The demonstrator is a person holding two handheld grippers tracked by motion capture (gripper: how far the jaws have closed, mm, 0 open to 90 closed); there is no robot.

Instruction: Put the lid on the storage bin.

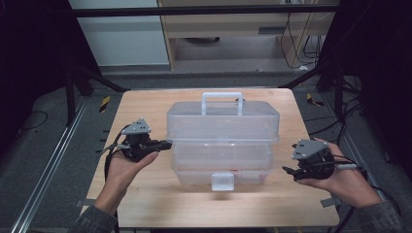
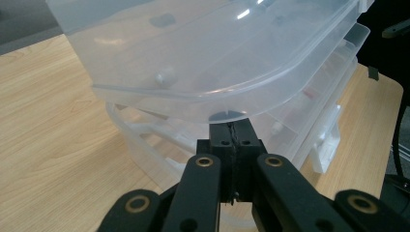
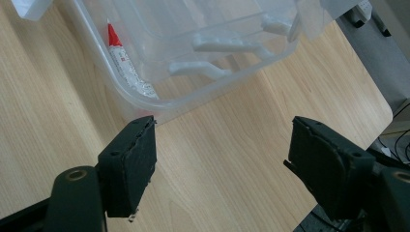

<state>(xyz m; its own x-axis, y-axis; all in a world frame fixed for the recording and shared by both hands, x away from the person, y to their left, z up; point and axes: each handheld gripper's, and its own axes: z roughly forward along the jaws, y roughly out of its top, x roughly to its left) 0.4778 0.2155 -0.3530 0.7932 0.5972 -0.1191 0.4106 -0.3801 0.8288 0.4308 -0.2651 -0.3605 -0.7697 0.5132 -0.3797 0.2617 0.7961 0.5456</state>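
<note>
I hold a tool in each hand at the near half of the wooden table [image 1: 145,204], and everything here sits relative to the clear plastic tiered storage box with a handle on top [image 1: 222,141], which stands at the table's middle. My left tool [image 1: 165,144] is at the box's left side, its jaws pressed together with their tips touching the box just beneath the lid's rim; whether they nip any plastic I cannot tell. My right tool [image 1: 287,170] hangs off the box's right side, apart from it, jaws spread wide over bare wood. Inside the box's bottom tray, near its right front corner, lies a white tube with a red cap [image 3: 126,60]. At the box's front middle the translucent latch tab [image 1: 222,181] hangs down.

My worry is the left side: lifting or pushing there alone could tip the tiers unevenly or slide the whole box toward the far edge, since nothing steadies its right side yet.
</note>
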